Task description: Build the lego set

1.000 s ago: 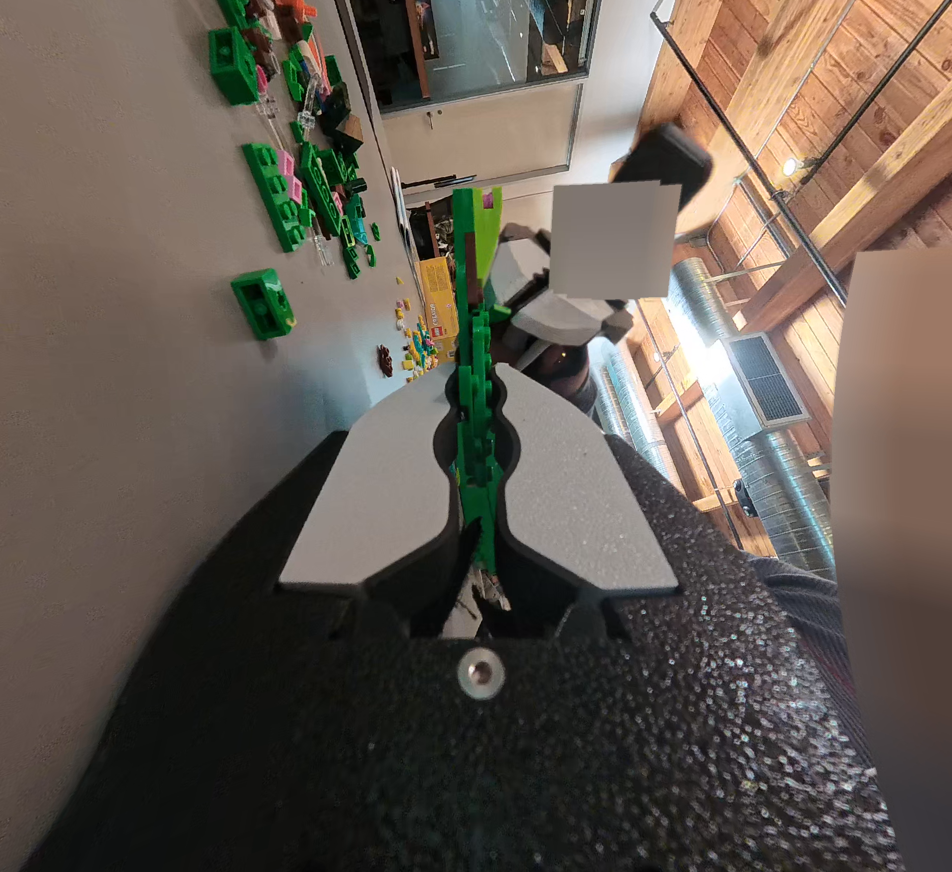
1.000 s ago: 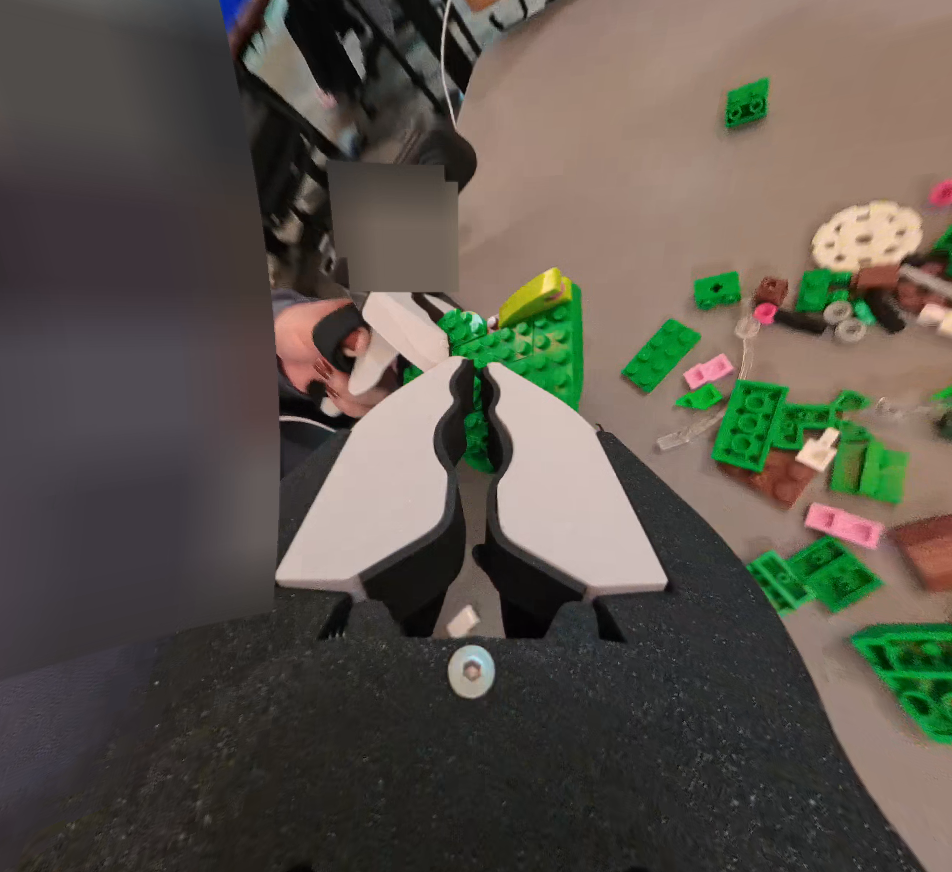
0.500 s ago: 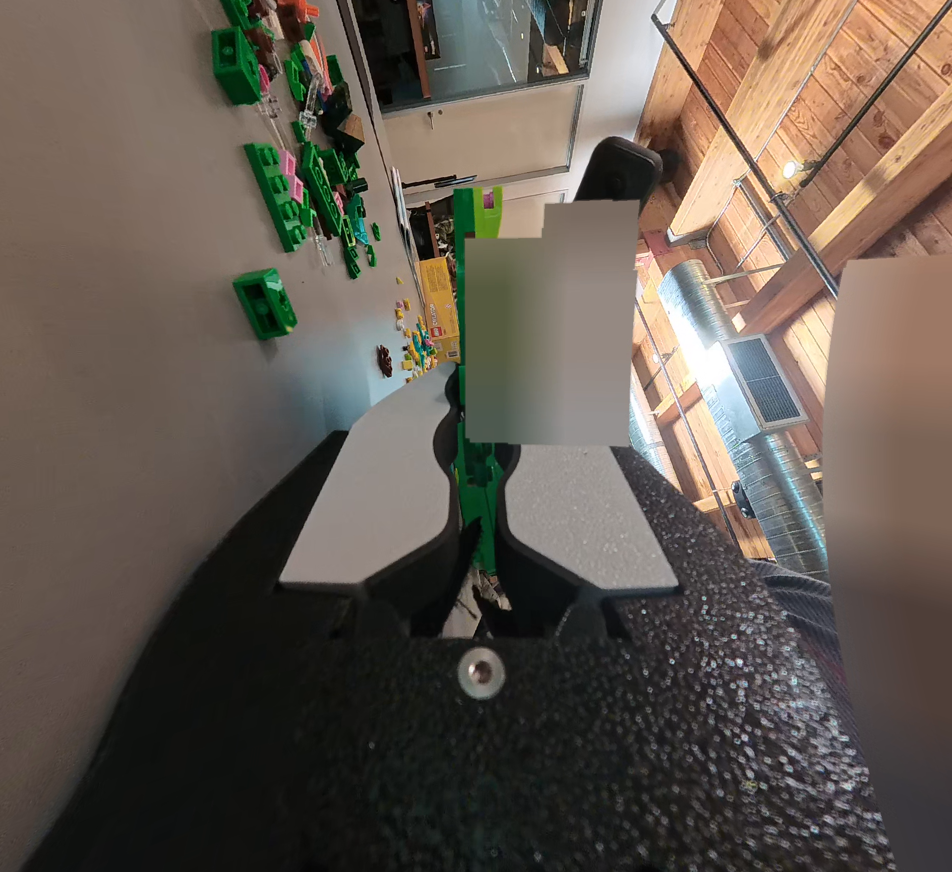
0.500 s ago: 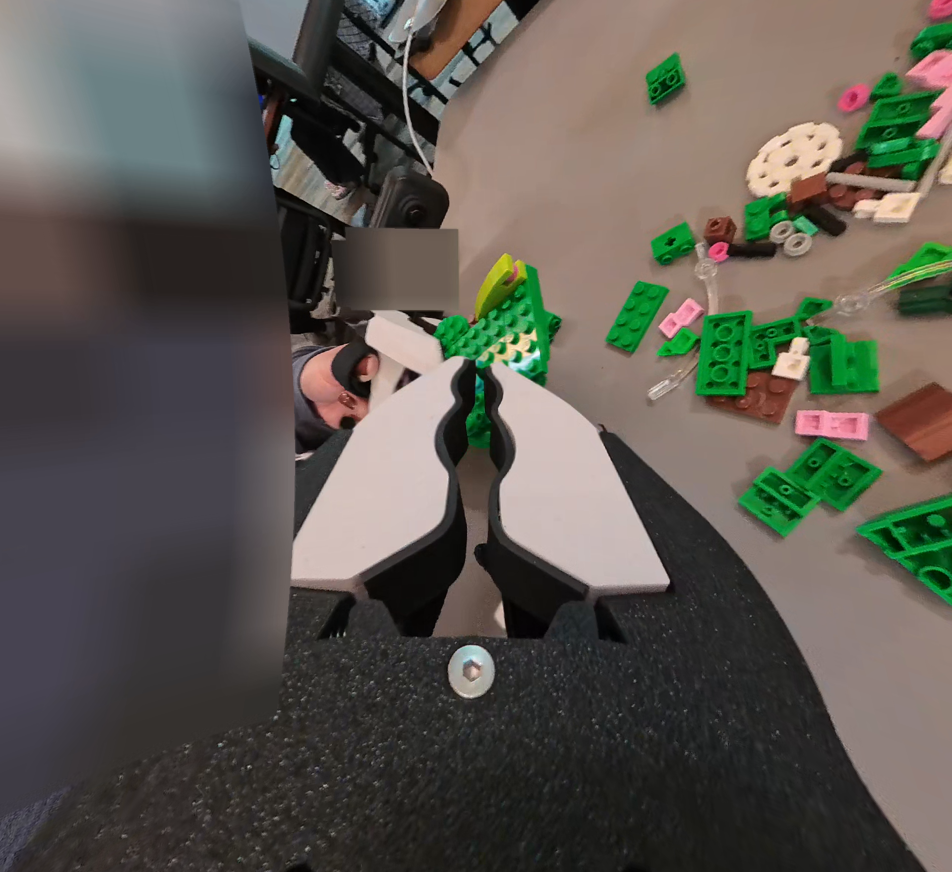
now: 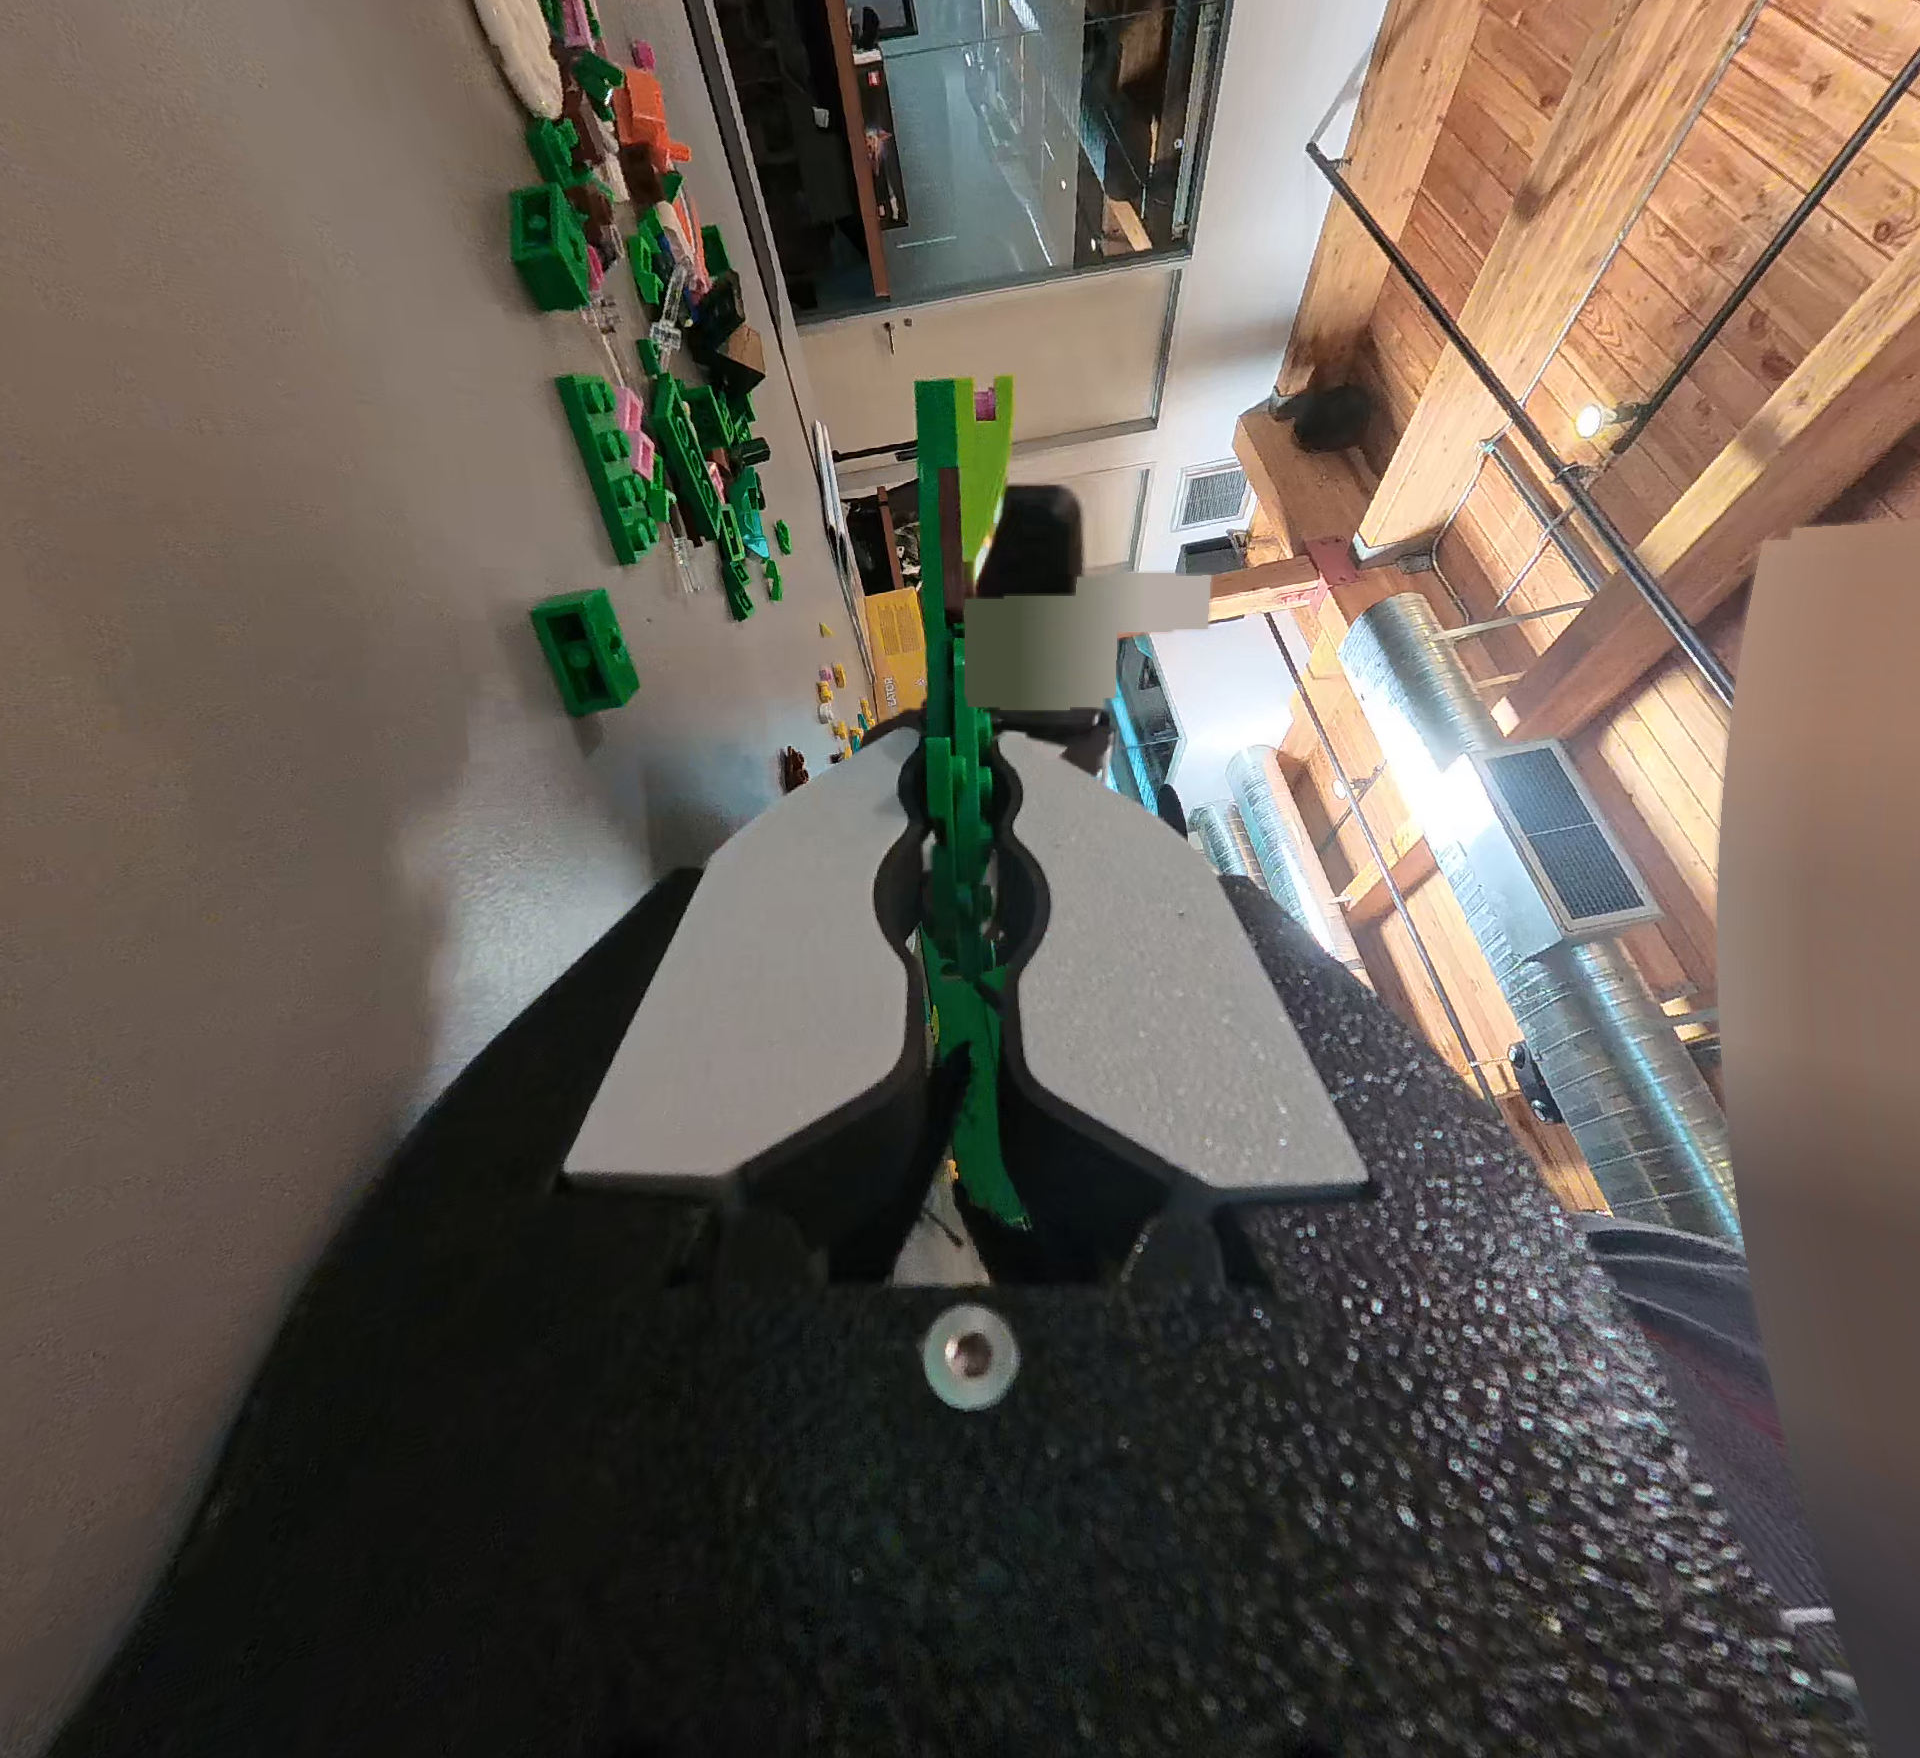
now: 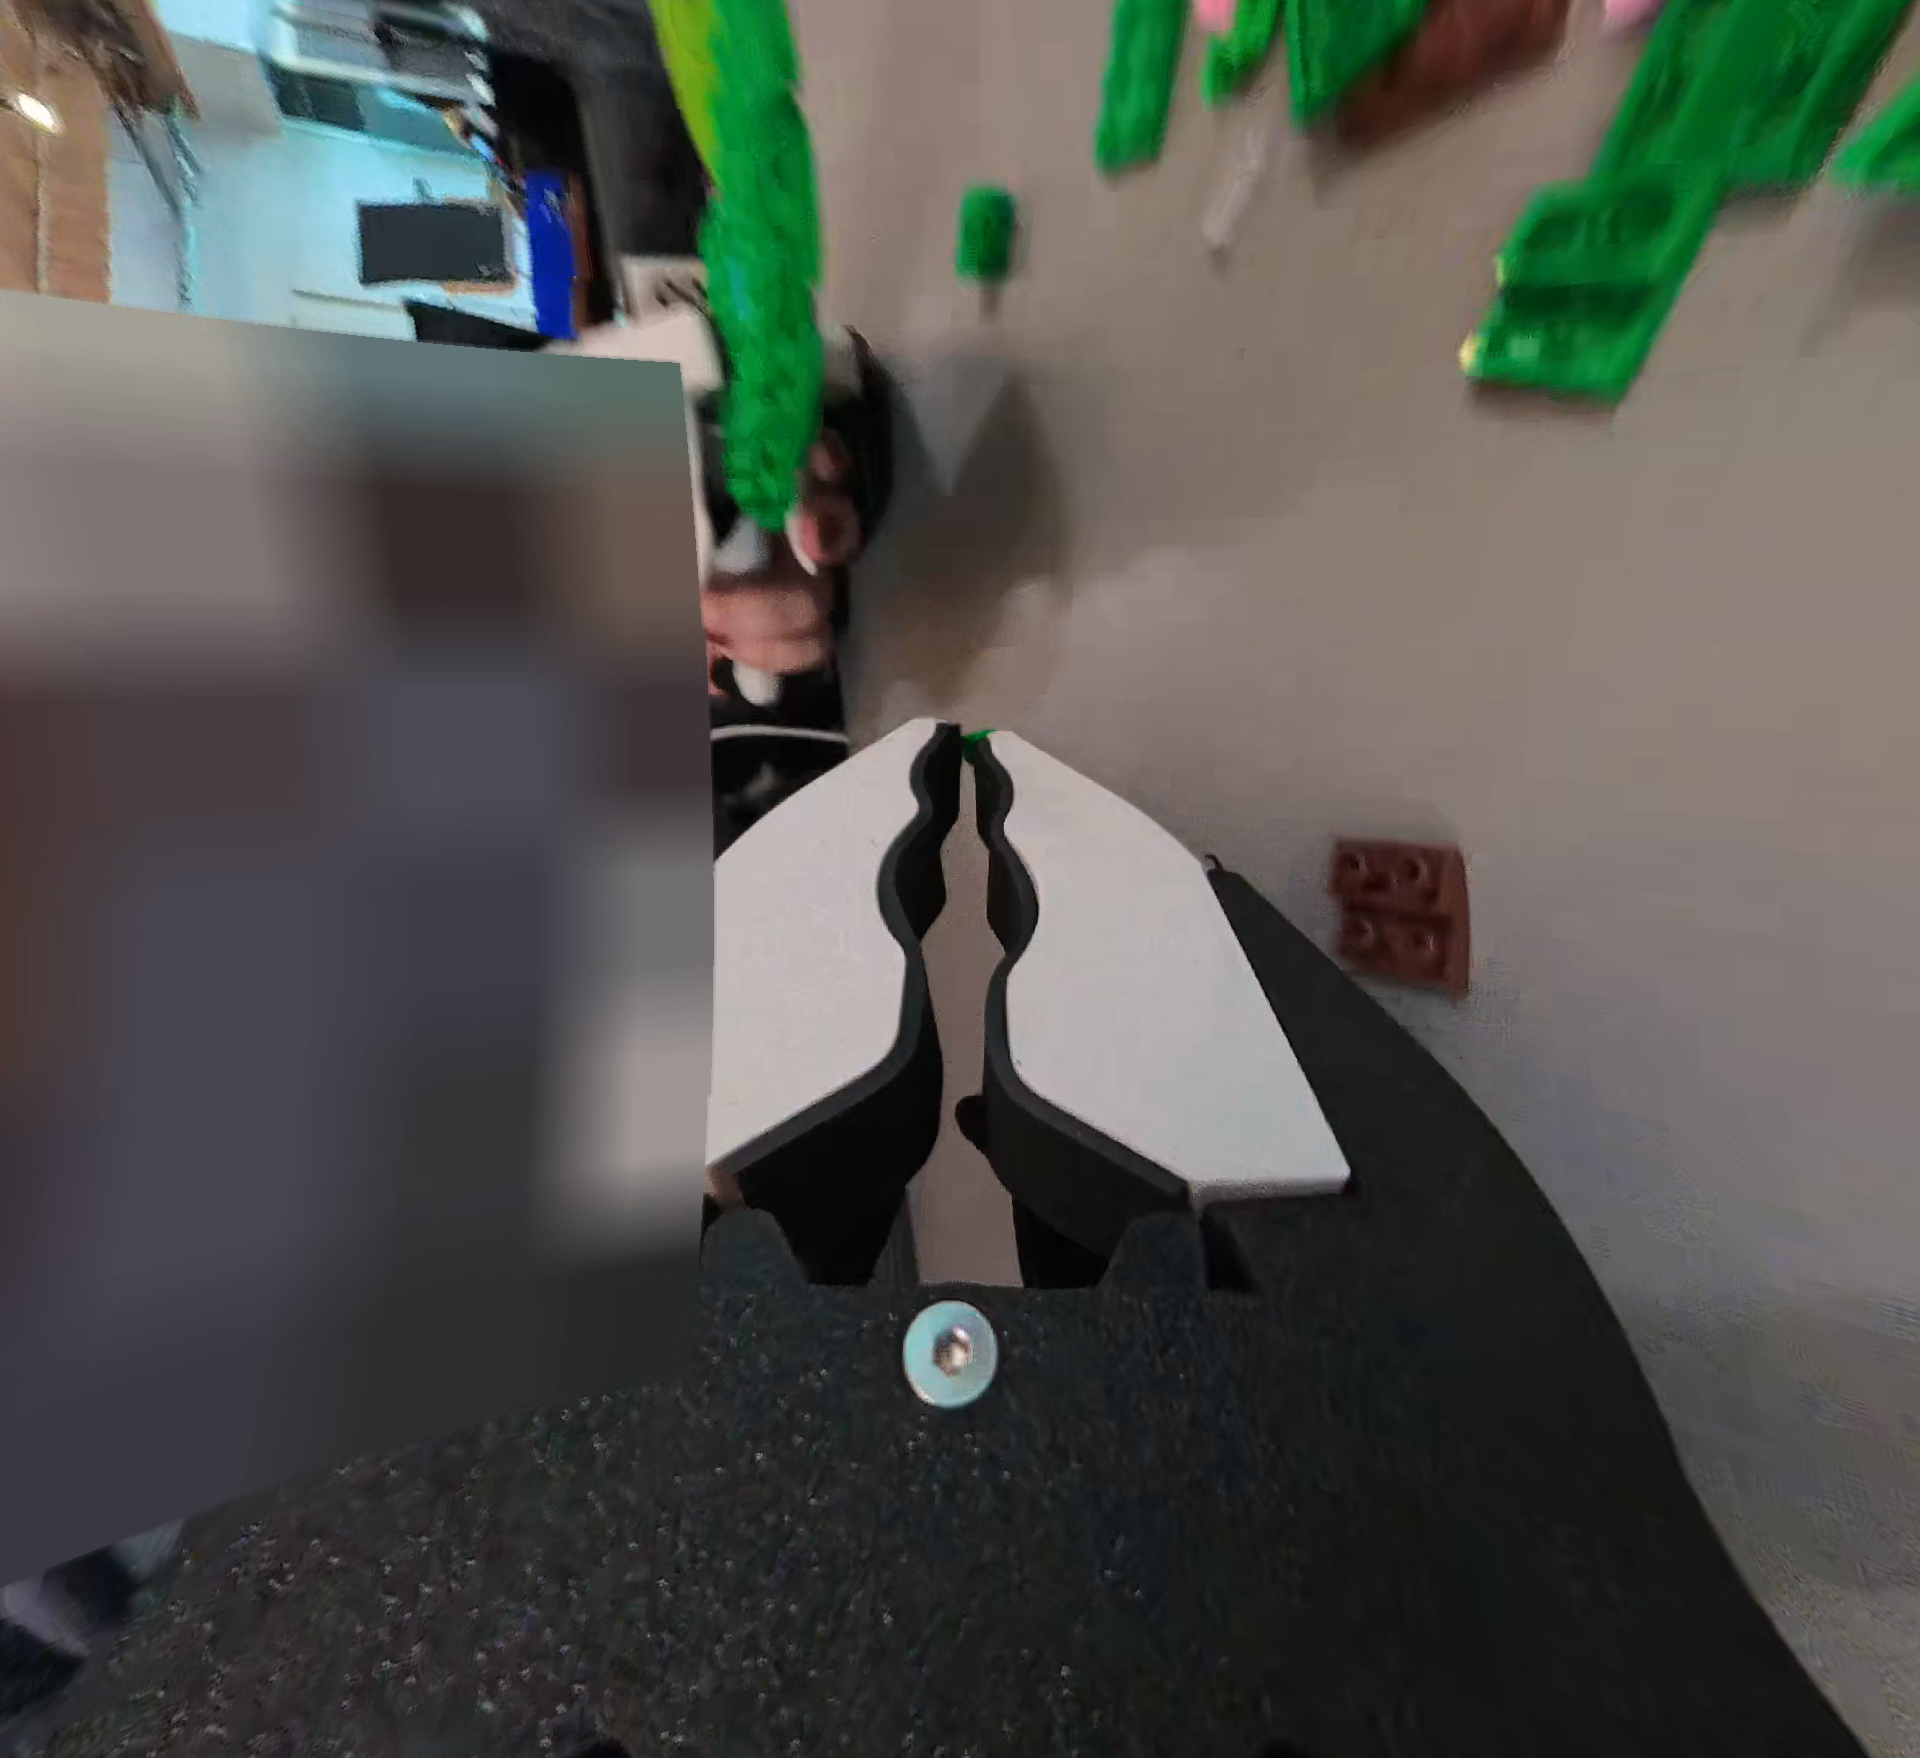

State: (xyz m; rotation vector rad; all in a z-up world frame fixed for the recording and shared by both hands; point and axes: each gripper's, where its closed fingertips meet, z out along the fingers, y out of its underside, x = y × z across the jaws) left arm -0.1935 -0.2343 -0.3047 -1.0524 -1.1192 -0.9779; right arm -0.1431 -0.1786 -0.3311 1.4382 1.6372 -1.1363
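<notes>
The left gripper [image 5: 961, 773] is clamped on a green lego assembly [image 5: 951, 628], held edge-on above the grey tabletop [image 5: 260, 565]. The right gripper [image 6: 964, 744] is nearly closed, a green speck at its tips, too small to identify. Loose green bricks [image 5: 623, 472] lie scattered on the tabletop.

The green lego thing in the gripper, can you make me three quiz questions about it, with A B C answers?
1. Where is the flat green lego assembly?
A. lying on the grey table
B. between the left gripper's fingers
C. inside a box

2. What colour is the square four-stud plate beside the right gripper?
A. brown
B. blue
C. yellow

3. How is the left gripper?
A. wide open
B. shut on the assembly
C. out of view

Answers: B, both fingers press its sides; A, it looks reddish brown against the grey table; B, the fingers clamp the plates edge-on.
</notes>
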